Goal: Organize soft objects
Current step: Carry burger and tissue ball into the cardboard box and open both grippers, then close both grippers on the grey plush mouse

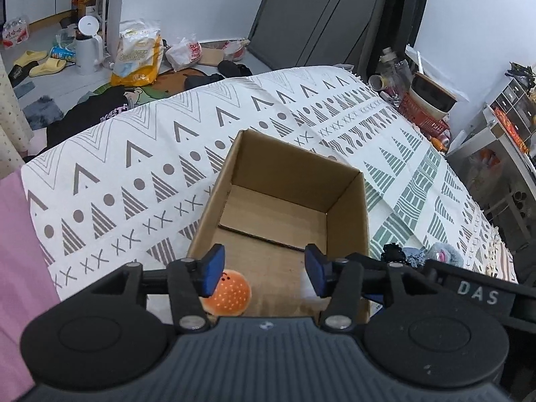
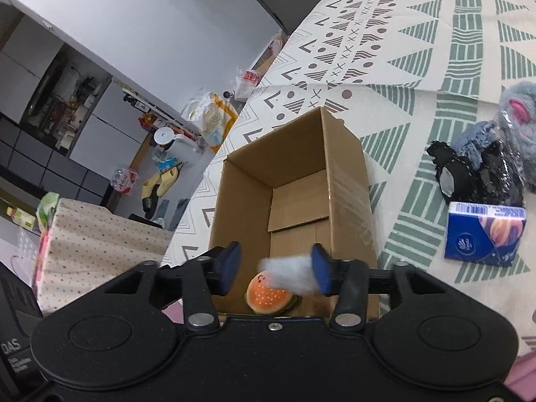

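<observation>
An open cardboard box [image 1: 348, 207] [image 2: 345, 167] stands on the patterned tablecloth. An orange hamburger plush [image 1: 231, 293] [image 2: 271, 296] lies on the box floor by the near wall. My left gripper [image 1: 264, 269] hovers open over the near end of the box, holding nothing. My right gripper [image 2: 276, 268] is also open over the box. A blurred white fluffy tuft [image 2: 291, 274] [image 1: 306, 281] hangs beside its right pad, above the plush and clear of the left pad. Whether the tuft touches the pad I cannot tell.
To the right of the box lie a blue tissue pack [image 2: 482, 234], a black sequinned item [image 2: 469, 174], a blue-grey fuzzy piece [image 2: 475, 140] and a grey plush with pink [image 2: 519, 117] [image 1: 442, 253]. A red basket [image 1: 422, 114] sits at the table's far corner. Floor clutter lies beyond.
</observation>
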Demonstrator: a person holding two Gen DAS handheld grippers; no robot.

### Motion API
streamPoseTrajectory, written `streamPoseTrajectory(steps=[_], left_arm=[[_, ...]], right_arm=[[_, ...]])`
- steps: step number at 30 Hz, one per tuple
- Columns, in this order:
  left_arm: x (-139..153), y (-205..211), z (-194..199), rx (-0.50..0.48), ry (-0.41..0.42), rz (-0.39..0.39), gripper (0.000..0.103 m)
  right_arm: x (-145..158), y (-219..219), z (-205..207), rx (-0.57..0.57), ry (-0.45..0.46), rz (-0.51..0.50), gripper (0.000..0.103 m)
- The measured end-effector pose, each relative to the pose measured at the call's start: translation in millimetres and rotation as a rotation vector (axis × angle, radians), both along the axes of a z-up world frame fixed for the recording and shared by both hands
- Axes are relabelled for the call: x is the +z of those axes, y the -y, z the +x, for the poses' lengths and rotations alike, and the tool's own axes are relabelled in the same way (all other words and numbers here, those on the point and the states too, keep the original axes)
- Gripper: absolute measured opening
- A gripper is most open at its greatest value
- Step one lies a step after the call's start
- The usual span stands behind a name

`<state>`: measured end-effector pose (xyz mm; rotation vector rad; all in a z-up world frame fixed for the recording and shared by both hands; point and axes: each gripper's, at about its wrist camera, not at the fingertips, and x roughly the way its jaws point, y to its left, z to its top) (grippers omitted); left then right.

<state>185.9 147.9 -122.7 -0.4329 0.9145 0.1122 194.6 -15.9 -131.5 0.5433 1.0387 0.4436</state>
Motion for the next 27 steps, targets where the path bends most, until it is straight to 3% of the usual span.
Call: streamPoseTrajectory(steps=[9,17,27], left_arm=[[22.8,23.2,-10.8,0.011,0.041,0.036,0.074],[38.3,63.7,-15.3,-0.025,0.061,0.037,0.076],[47.7,106.7,-16.4,-0.052,0.063,0.023,0.076]], right_arm=[[21.4,47.8,-14.1,-0.051,0.04,-0.017,0.067],[33.5,104.4,-26.6,-0.117,0.063,-0.065,0.068],[37.7,152.8,-28.0,-0.165,0.067,-0.051,0.068]])
